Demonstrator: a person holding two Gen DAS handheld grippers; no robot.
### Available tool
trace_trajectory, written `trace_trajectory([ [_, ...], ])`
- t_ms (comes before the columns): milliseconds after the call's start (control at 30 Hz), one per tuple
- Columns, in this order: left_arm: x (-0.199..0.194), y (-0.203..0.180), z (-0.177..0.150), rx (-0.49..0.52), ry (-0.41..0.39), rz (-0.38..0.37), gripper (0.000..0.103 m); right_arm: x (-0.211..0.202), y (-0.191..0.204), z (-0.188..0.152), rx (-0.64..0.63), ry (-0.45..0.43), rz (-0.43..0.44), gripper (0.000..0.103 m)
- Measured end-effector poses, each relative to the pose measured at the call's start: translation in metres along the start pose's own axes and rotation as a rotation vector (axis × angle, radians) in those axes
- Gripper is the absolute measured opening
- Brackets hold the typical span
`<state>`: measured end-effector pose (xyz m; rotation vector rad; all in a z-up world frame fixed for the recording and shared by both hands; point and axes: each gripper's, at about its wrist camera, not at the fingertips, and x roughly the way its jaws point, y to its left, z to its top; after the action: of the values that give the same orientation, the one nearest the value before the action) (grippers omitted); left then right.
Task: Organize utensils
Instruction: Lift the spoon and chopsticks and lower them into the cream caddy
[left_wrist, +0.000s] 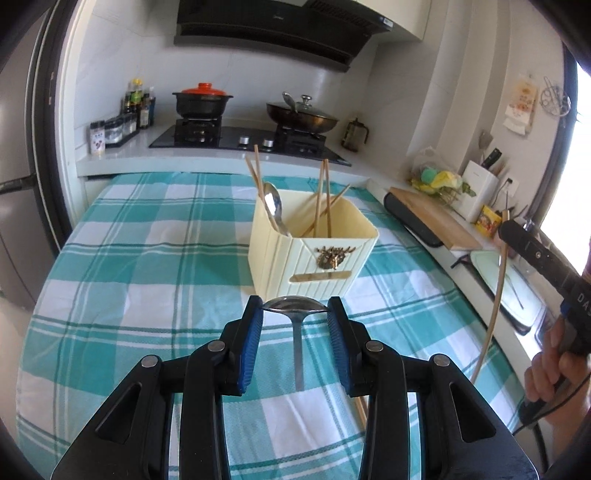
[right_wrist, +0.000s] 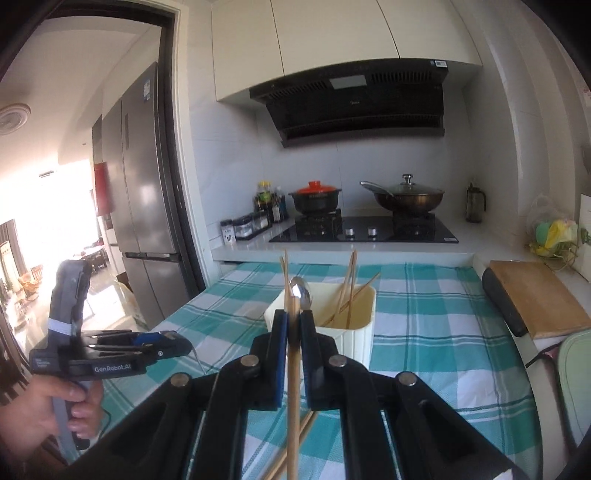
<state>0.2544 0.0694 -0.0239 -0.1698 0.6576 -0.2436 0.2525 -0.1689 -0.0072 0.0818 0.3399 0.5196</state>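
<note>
A cream utensil holder (left_wrist: 314, 254) stands on the checked tablecloth and holds several chopsticks (left_wrist: 325, 201) and a metal spoon (left_wrist: 274, 206). My left gripper (left_wrist: 295, 312) is shut on the bowl of a second metal spoon (left_wrist: 295, 306), just in front of the holder, its handle hanging down. My right gripper (right_wrist: 294, 325) is shut on a wooden chopstick (right_wrist: 293, 387), held upright in front of the holder (right_wrist: 354, 332). The right gripper also shows in the left wrist view (left_wrist: 506, 227) with the chopstick (left_wrist: 493, 306). More chopsticks (right_wrist: 295, 450) lie on the cloth below.
The teal checked tablecloth (left_wrist: 129, 258) covers the table. A wooden cutting board (left_wrist: 436, 218) lies on the right counter. A stove (left_wrist: 243, 140) with a red-lidded pot (left_wrist: 202, 101) and a wok (left_wrist: 303, 118) is behind. A fridge (right_wrist: 144, 166) stands left.
</note>
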Motion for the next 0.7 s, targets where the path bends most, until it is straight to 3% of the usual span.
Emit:
trace_trajectory([
  [67,-0.001,-0.003,-0.001,0.009,0.005,0.001,0.036,-0.003,-0.002,-0.004,0.008,-0.04,-0.009,0.008],
  [300,0.001,0.0,0.008,-0.01,0.052,-0.023,0.036,0.019,-0.003,-0.003,0.019,0.095,-0.063,0.008],
  [433,0.008,0.003,0.03,-0.035,0.089,-0.049,0.035,0.038,-0.006,0.014,0.027,0.143,-0.041,0.008],
  [700,0.004,-0.007,0.126,-0.013,0.021,-0.083,0.035,0.091,-0.014,0.098,-0.033,-0.019,-0.011,0.008],
])
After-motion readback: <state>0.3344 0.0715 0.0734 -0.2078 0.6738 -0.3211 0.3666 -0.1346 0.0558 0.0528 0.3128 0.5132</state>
